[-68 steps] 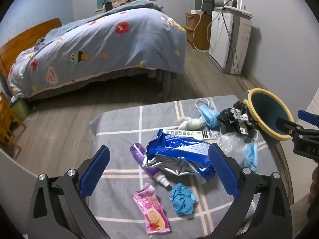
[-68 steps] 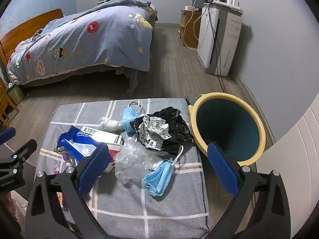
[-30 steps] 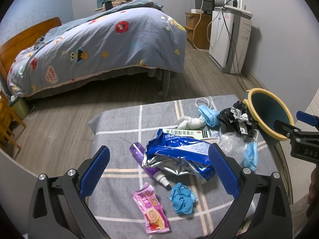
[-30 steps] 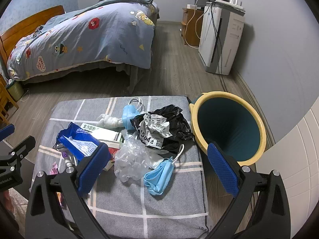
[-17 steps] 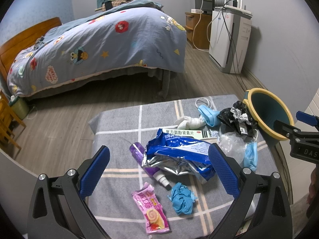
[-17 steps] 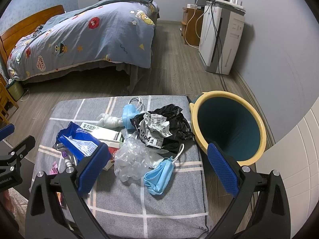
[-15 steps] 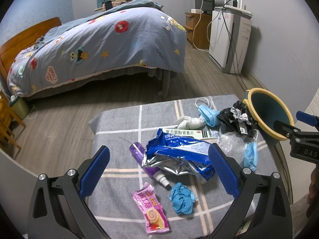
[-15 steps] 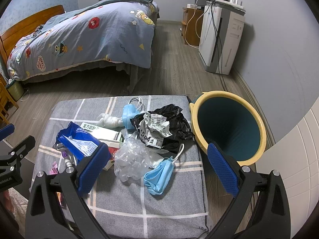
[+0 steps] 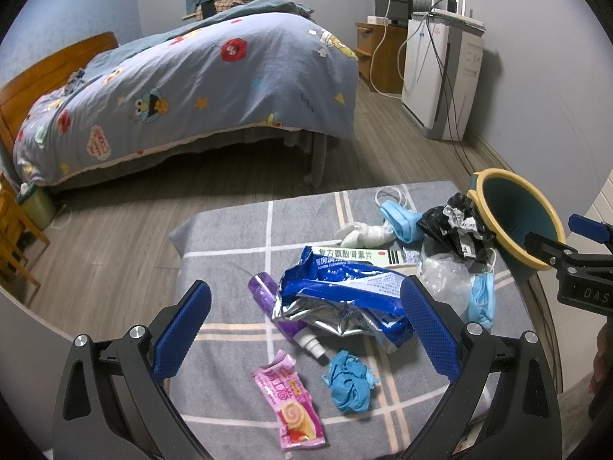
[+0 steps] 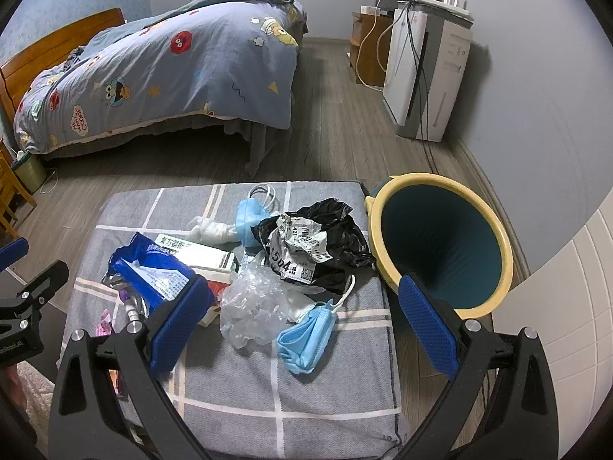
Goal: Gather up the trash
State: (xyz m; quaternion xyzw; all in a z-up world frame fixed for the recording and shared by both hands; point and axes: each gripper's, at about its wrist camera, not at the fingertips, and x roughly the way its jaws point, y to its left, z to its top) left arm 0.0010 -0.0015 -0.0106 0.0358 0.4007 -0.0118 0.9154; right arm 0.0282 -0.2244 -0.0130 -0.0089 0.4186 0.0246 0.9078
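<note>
Right now I have both grippers spread wide and empty above the grey checked cushion (image 10: pixel 337 395). Between my left gripper (image 9: pixel 306 329) fingers lies the blue foil bag (image 9: pixel 345 299), with a pink wrapper (image 9: pixel 289 402) and crumpled blue glove (image 9: pixel 350 383) nearer me. Ahead of my right gripper (image 10: pixel 302 322) sit a blue face mask (image 10: pixel 306 339) and clear plastic (image 10: pixel 256 306); the yellow-rimmed bin (image 10: pixel 498 237) stands just beyond its right finger.

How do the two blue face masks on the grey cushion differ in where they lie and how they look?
The near mask lies at the front of the pile, below the clear plastic; the far mask lies at the back, beside the crumpled white tissue. The near mask's white ear loop points toward the black bag, while the far mask's loops curl away toward the cushion's back edge. The near one lies flatter. Both are blue, crumpled and ungripped.
</note>
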